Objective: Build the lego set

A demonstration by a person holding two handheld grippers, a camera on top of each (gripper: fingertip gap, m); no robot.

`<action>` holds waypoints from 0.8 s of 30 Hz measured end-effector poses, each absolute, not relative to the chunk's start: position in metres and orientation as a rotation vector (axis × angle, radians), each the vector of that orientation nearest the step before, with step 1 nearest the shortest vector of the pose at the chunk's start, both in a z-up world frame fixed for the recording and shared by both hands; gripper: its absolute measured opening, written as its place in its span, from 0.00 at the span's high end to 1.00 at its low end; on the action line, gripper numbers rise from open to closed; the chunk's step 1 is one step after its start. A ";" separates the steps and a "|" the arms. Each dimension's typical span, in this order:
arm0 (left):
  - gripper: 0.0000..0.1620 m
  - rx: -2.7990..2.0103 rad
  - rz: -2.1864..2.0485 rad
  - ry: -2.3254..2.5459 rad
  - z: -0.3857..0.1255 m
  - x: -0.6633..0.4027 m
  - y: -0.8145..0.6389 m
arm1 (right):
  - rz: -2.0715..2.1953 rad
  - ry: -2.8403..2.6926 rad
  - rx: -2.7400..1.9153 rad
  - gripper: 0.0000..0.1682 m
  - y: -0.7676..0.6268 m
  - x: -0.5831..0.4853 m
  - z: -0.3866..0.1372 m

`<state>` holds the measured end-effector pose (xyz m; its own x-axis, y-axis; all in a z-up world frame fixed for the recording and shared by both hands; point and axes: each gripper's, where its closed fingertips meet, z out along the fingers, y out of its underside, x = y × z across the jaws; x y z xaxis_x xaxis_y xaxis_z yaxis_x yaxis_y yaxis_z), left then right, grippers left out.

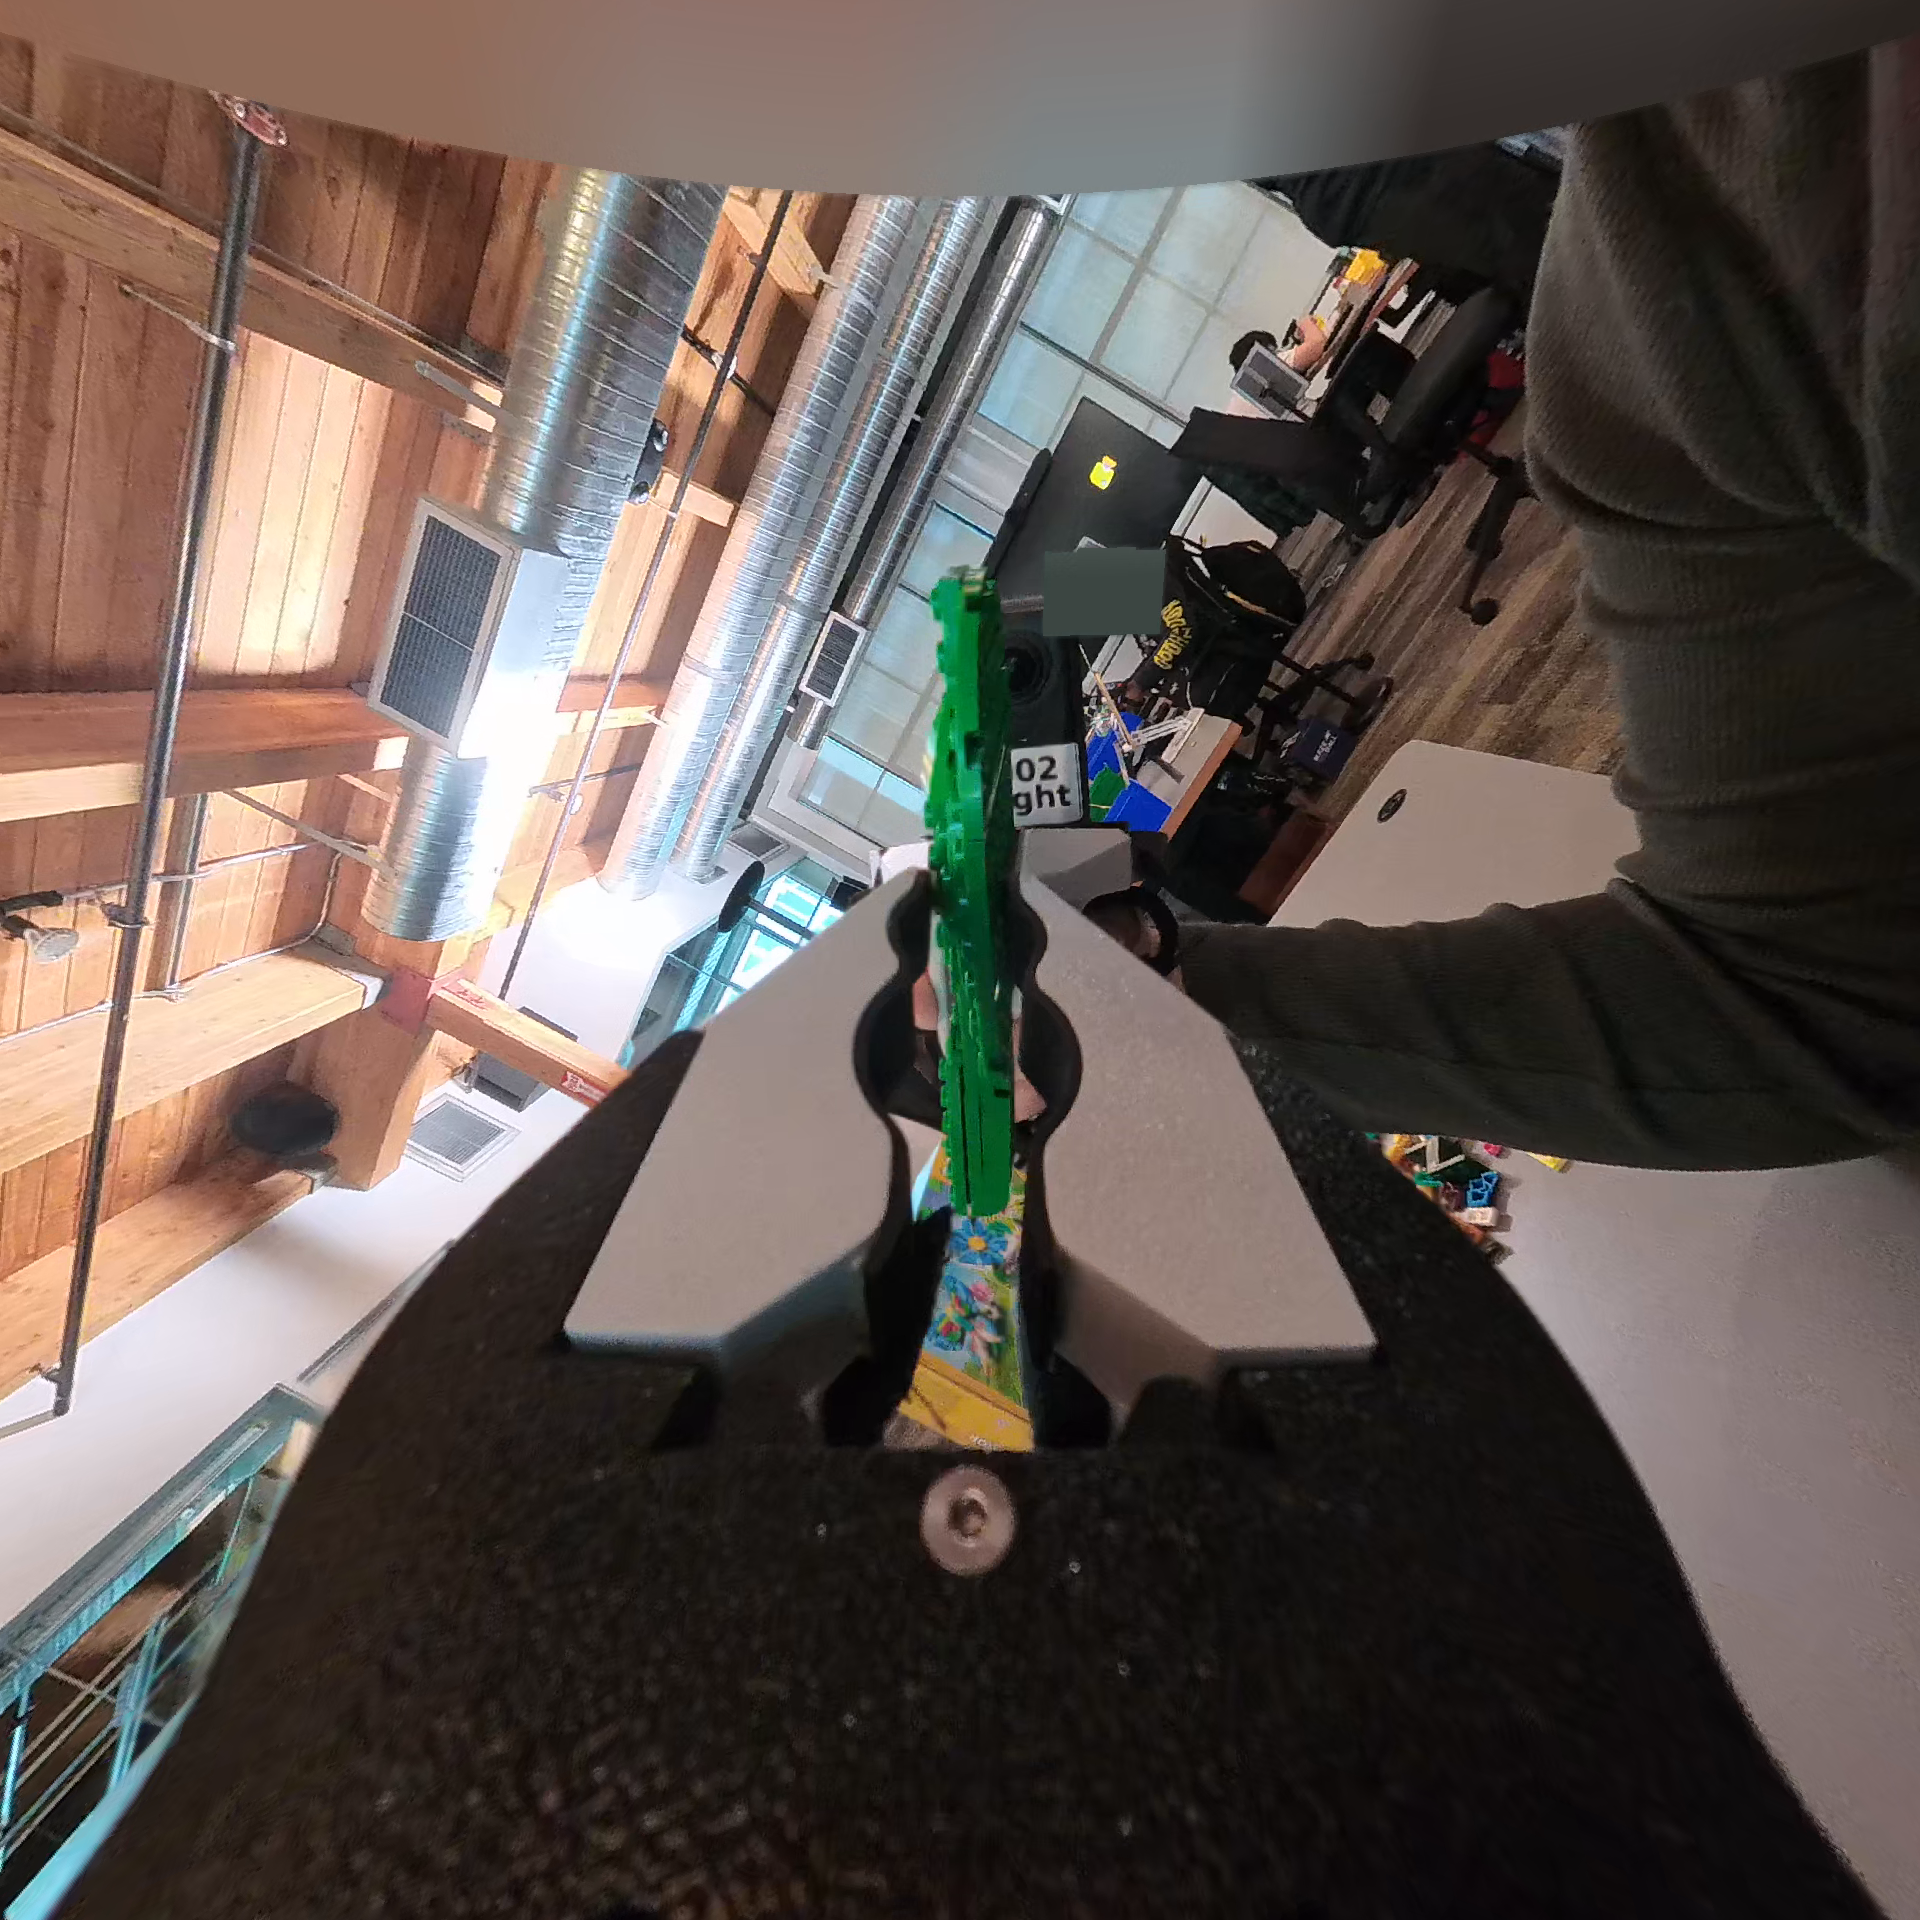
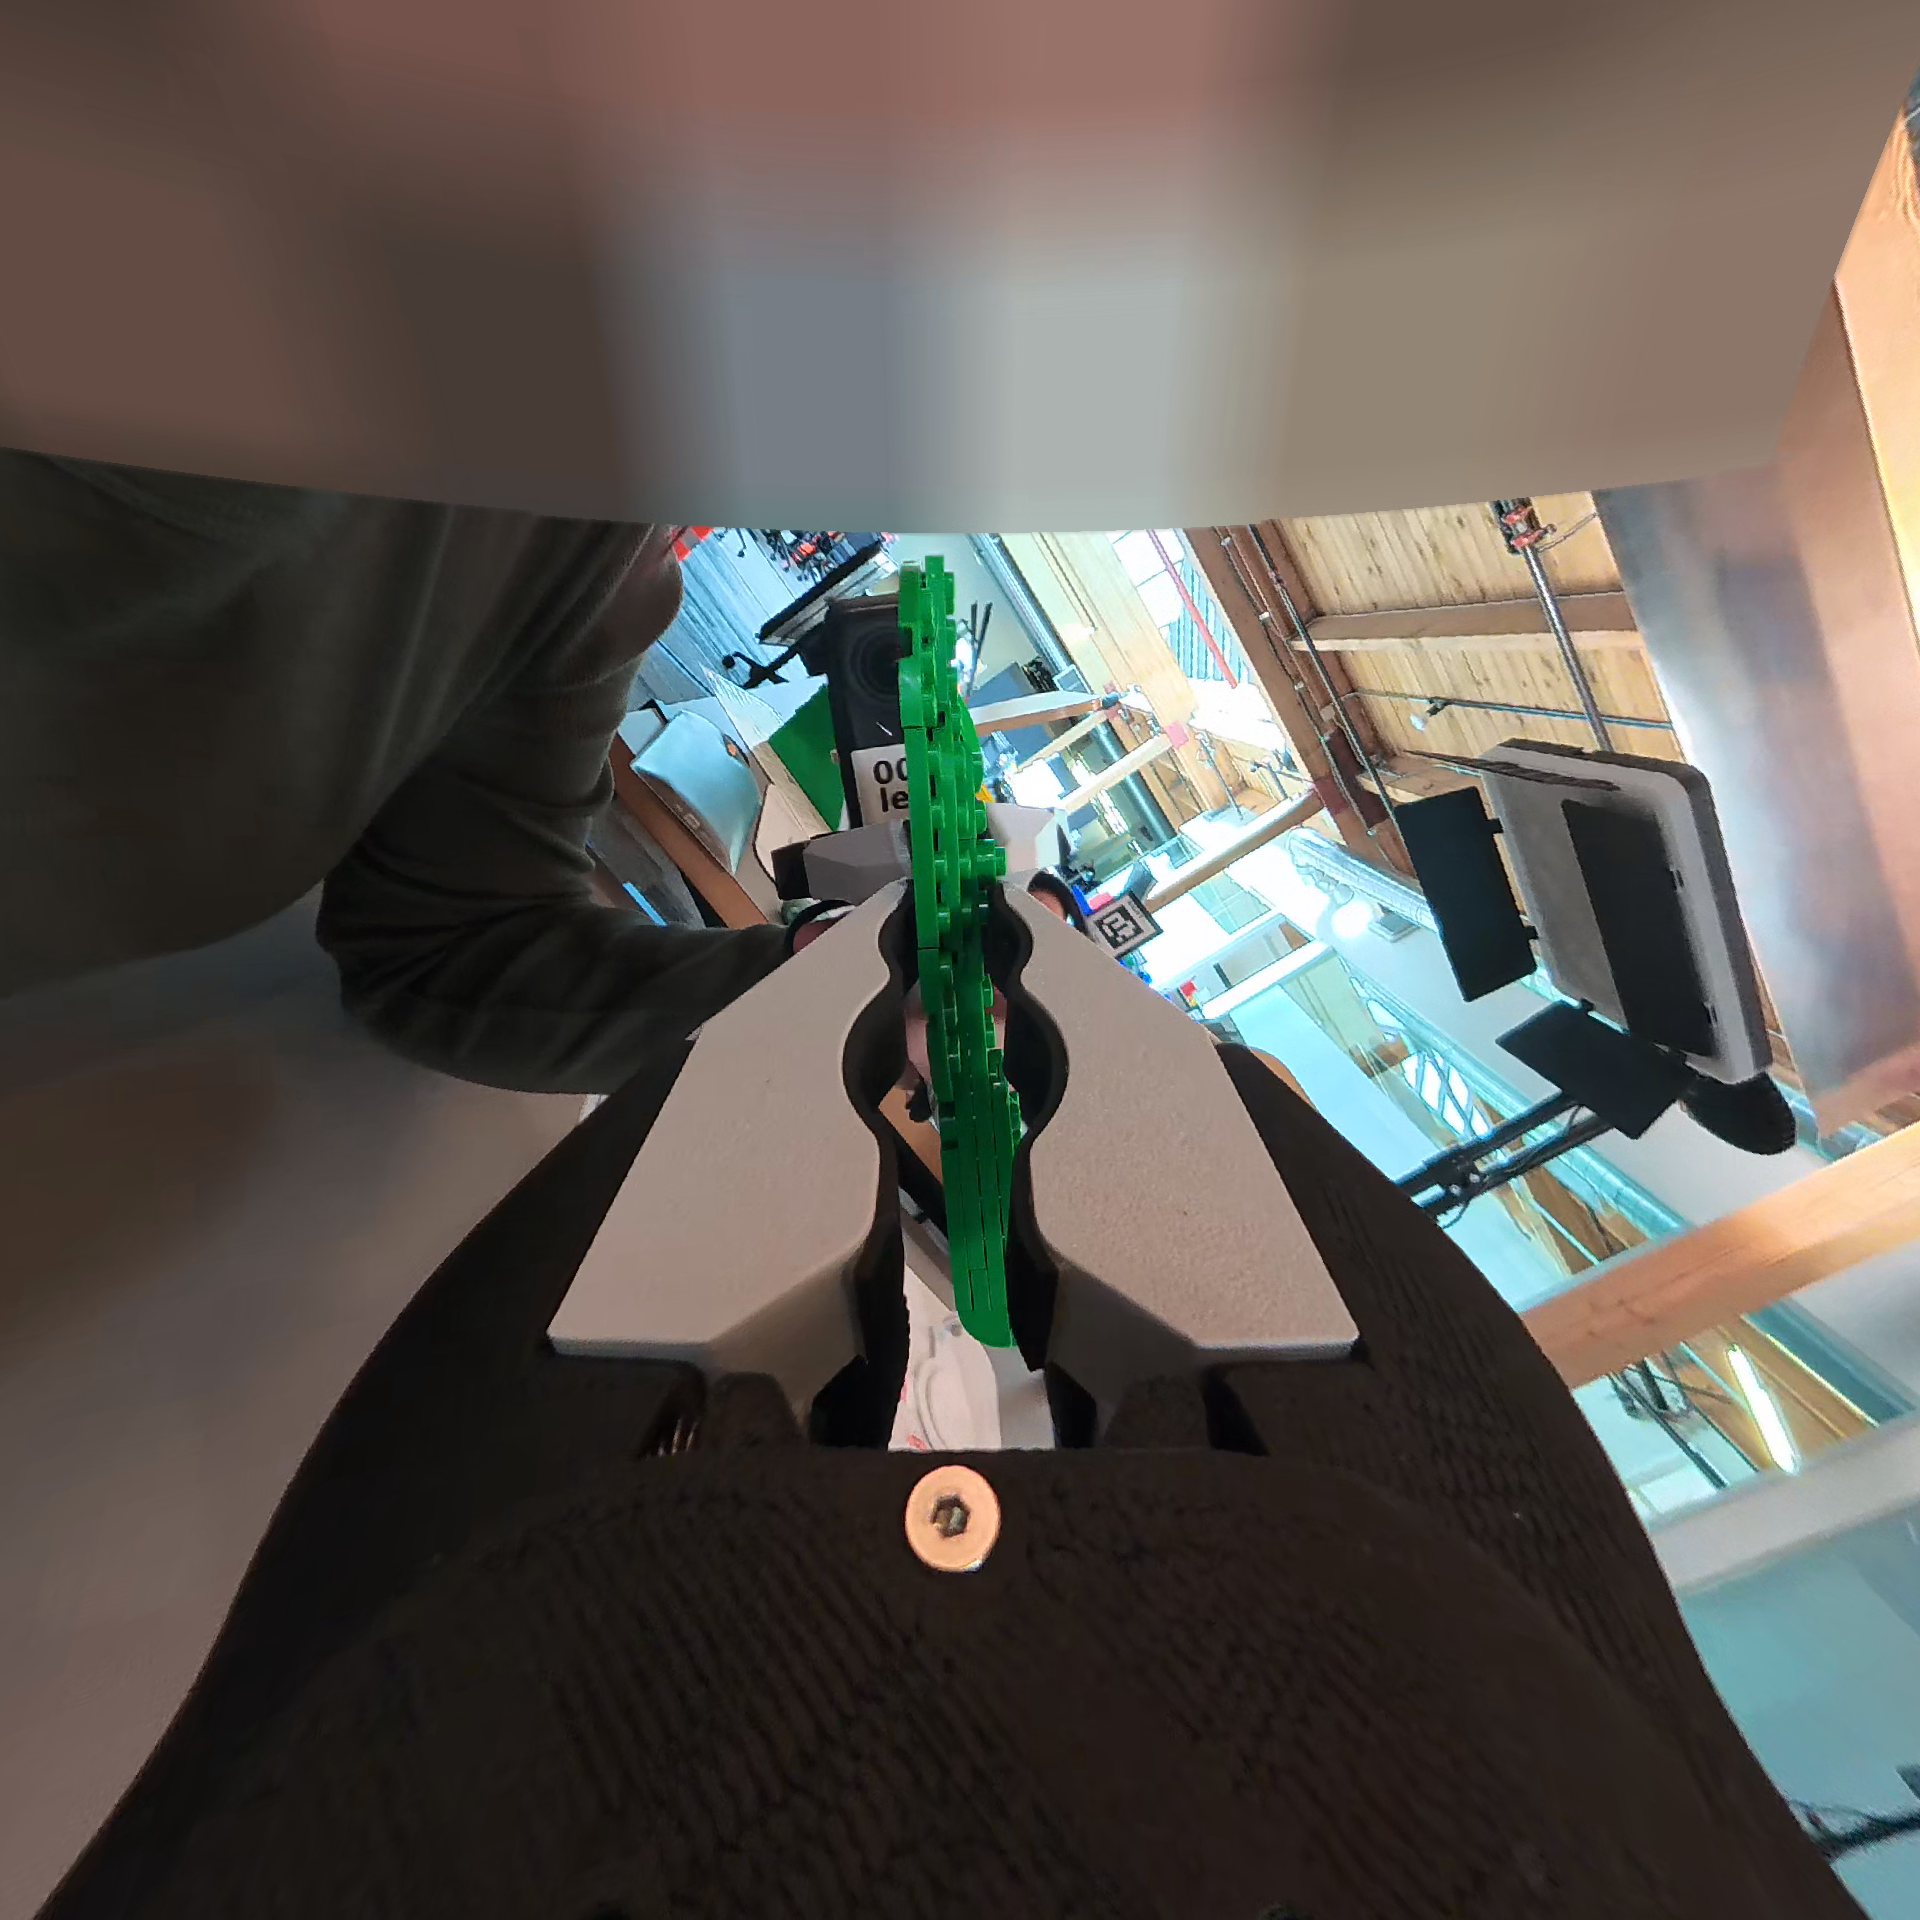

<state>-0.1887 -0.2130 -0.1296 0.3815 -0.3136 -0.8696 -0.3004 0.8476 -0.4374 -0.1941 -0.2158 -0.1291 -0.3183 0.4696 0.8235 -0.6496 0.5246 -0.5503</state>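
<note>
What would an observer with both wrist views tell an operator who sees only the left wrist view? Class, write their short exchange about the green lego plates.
Operator: Is the right gripper really clamping the green lego plates?
Observer: Yes. It is shut on them. They sit edge-on to its camera and reach deep between its jaws.
Operator: What shows beyond its tips?
Observer: A black-and-white square marker, just to the right of the tips.
</note>
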 end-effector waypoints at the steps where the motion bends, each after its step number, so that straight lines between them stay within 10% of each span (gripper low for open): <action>1: 0.94 -0.595 -0.010 1.202 -0.130 -0.189 -0.213 | 1.135 -1.528 0.162 0.94 -0.215 -0.194 -0.129; 13: 0.94 -0.793 0.384 1.133 -0.129 -0.230 -0.172 | 0.760 -1.559 -0.202 0.76 -0.175 -0.233 -0.135; 24: 0.94 -1.006 0.715 1.145 -0.146 -0.266 -0.141 | 0.166 -1.523 -0.264 0.83 -0.155 -0.256 -0.140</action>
<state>-0.2662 -0.1410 -0.1462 0.2848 -0.0305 -0.9581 -0.8741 0.4019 -0.2726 -0.2565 -0.1553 -0.1400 0.0447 0.2710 0.9615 0.0568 0.9603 -0.2733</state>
